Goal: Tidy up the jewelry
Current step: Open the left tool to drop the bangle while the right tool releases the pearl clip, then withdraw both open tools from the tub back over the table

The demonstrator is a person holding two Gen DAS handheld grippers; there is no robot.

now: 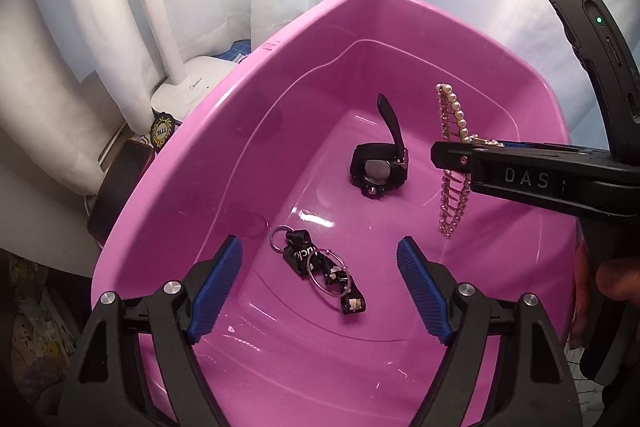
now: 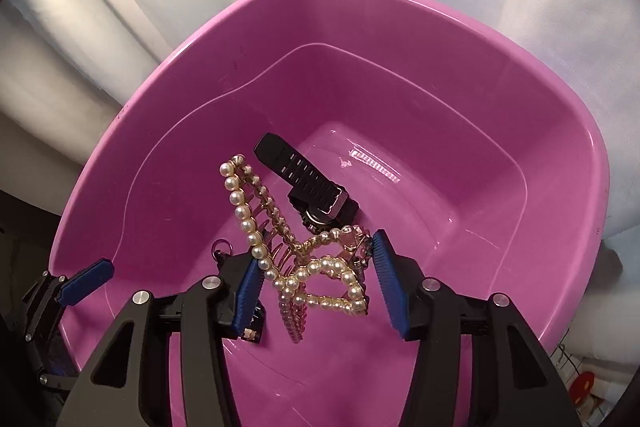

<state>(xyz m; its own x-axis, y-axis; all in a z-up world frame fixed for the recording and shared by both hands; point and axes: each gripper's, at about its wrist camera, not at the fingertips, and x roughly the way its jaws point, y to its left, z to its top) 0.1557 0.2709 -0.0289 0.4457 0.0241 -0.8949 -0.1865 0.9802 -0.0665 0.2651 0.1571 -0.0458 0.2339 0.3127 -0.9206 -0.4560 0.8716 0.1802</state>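
A pink plastic basin [image 1: 192, 163] [image 2: 520, 131] holds a black watch [image 1: 378, 169] [image 2: 316, 193] and a black lanyard with key rings [image 1: 320, 269]. My right gripper [image 2: 314, 277] [image 1: 452, 157] is over the basin, its jaws closed on a gold hair claw set with pearls [image 2: 304, 267] [image 1: 454, 163], which hangs above the basin floor. My left gripper [image 1: 320, 291] is open and empty, low over the lanyard; one of its fingers [image 2: 86, 281] shows at the left of the right wrist view.
A white desk lamp base [image 1: 192, 89] and a dark phone [image 1: 116, 187] lie left of the basin. White cloth hangs behind it.
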